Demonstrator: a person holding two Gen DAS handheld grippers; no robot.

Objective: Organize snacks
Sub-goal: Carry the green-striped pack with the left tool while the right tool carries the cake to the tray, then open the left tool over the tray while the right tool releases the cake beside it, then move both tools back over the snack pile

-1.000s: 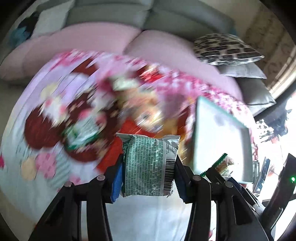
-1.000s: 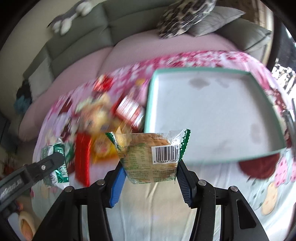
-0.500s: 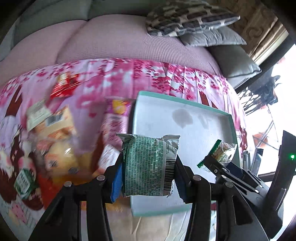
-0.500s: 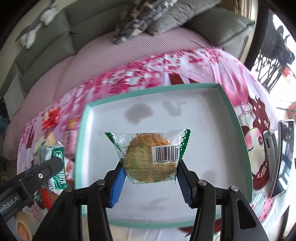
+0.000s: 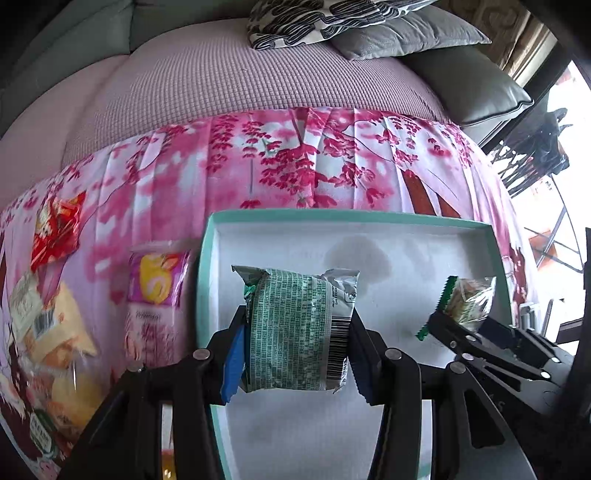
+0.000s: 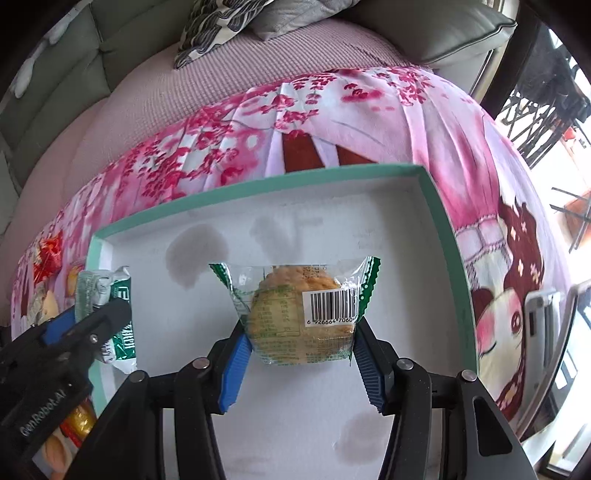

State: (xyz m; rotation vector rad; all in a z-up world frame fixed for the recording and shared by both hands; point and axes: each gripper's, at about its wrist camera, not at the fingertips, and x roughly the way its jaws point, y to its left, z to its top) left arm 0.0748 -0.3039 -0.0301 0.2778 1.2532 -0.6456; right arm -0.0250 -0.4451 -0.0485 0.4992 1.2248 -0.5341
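Observation:
My left gripper (image 5: 295,362) is shut on a green-and-silver snack packet (image 5: 295,328) and holds it above the left part of a white tray with a teal rim (image 5: 332,215). My right gripper (image 6: 301,354) is shut on a clear-wrapped cookie with a barcode (image 6: 299,314), above the middle of the same tray (image 6: 258,184). The right gripper also shows at the right in the left wrist view (image 5: 458,325), and the left gripper at the left in the right wrist view (image 6: 99,325). The tray's floor holds no snacks.
Loose snacks lie on the pink floral cloth (image 5: 295,166) left of the tray: a pink roll-cake packet (image 5: 155,280), a red packet (image 5: 55,229) and several yellow ones (image 5: 59,332). A sofa with pillows (image 5: 332,22) stands behind. A phone-like device (image 6: 539,314) lies right of the tray.
Both grippers have moved to the right from the snack pile to above the tray, each still holding its packet.

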